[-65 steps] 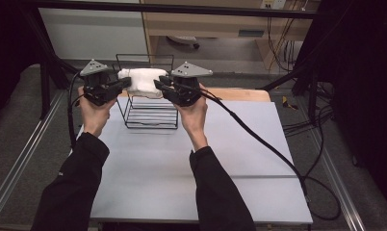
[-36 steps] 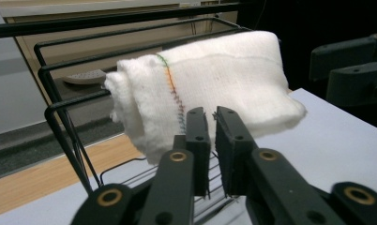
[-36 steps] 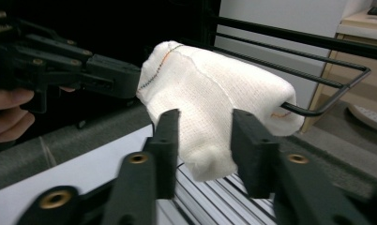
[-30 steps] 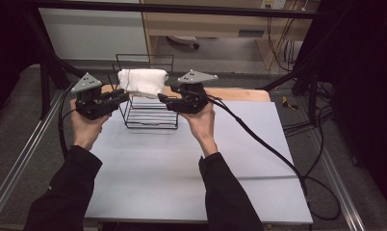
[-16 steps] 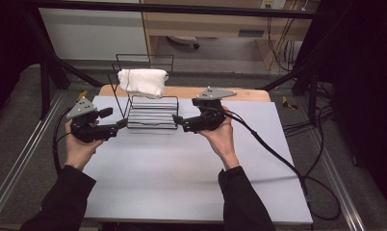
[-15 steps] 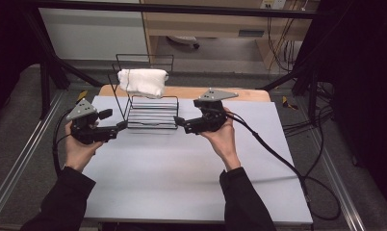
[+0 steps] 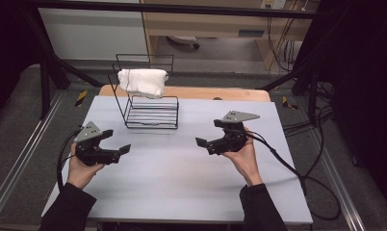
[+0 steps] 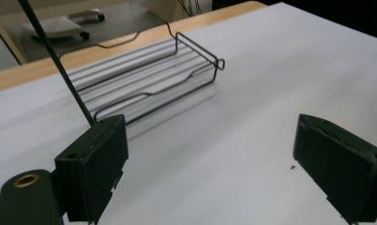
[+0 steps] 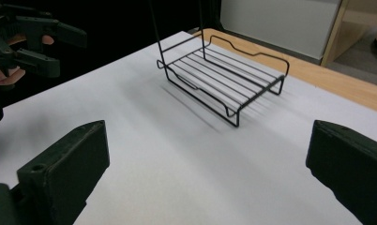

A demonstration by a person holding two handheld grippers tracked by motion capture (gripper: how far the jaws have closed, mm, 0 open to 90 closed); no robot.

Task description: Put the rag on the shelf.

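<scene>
Both of my hands have come back and down from the wire rack [image 7: 146, 103], where a moment earlier they were holding the white towel [image 7: 142, 82] up at its top bar. Now the towel hangs draped over that bar on its own, folded across it at the far side of the table [image 7: 182, 192], and neither gripper touches it. I judge the hanging is done, which is why I have pulled clear: the cloth needs nothing more from me.

My left gripper [image 7: 115, 143] sits low over the near left part of the table, its jaws having just been opening, and they stand wide apart with nothing between them. In the left gripper view I look along them at bare tabletop and the rack's tray [image 8: 149, 82] beyond.

My right gripper [image 7: 207, 134] hovers over the right part of the table, well apart from the rack, its jaws likewise just opened wide and empty. Each gripper points inward and slightly forward, toward the middle of the table, with my wrists level and my forearms coming in from the near edge.
</scene>
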